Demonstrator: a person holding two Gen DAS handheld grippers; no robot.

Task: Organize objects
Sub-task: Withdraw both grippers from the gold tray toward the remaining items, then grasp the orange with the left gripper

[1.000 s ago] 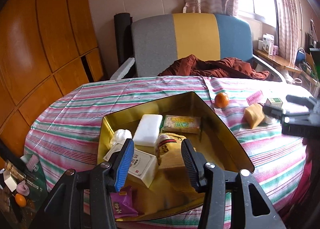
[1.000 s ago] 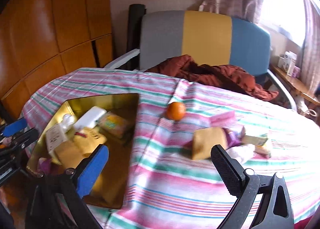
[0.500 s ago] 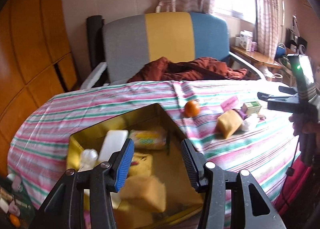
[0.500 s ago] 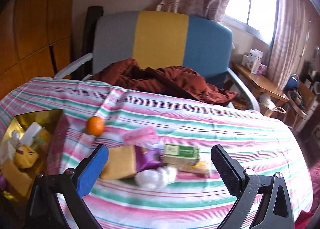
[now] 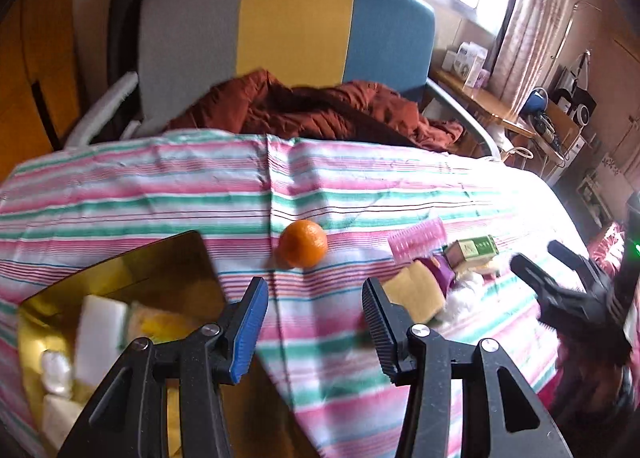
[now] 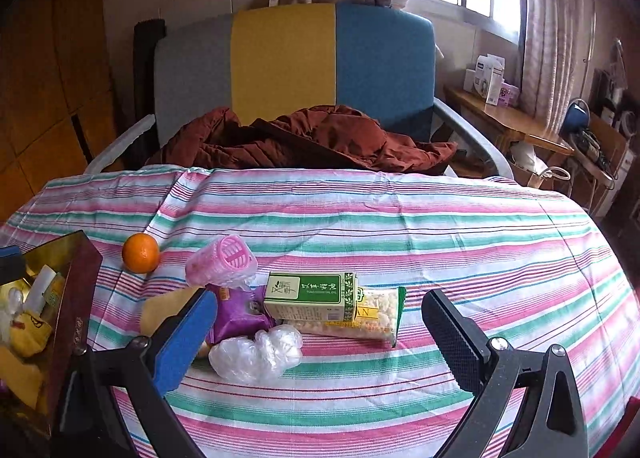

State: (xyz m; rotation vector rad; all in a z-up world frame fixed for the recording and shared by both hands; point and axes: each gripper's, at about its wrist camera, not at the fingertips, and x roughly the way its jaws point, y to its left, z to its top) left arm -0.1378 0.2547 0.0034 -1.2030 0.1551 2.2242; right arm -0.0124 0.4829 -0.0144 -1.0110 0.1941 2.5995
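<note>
Item: gold tin [image 5: 120, 278], lower left of the left wrist view, already holding white and yellow packets.
Item: orange [image 5: 303, 243], lying alone on the striped tablecloth [image 5: 160, 193], centre of frame, just beside the tin's far corner.
Item: loose pile, centre of the right wrist view: pink roller [image 6: 222, 261], purple packet [image 6: 240, 312], green box [image 6: 310, 294] lying on a yellow snack bag [image 6: 376, 316], clear crumpled plastic [image 6: 256, 354] nearest the camera, tan packet [image 6: 160, 312] at the pile's left edge.
Item: left gripper [image 5: 316, 318], jaws standing apart with nothing between them, hovering over bare cloth short of the orange.
Item: right gripper [image 6: 320, 334], jaws wide apart and empty, framing the pile from the near side; it is also showing at right of the left view.

Step in hand, as judged: both grippers are lining up on a fresh pick, with the pile and orange not yet in the tin. The next move is calling for lowering onto one piece only, probably the plastic or the green box, and closing without dragging its neighbours.
</note>
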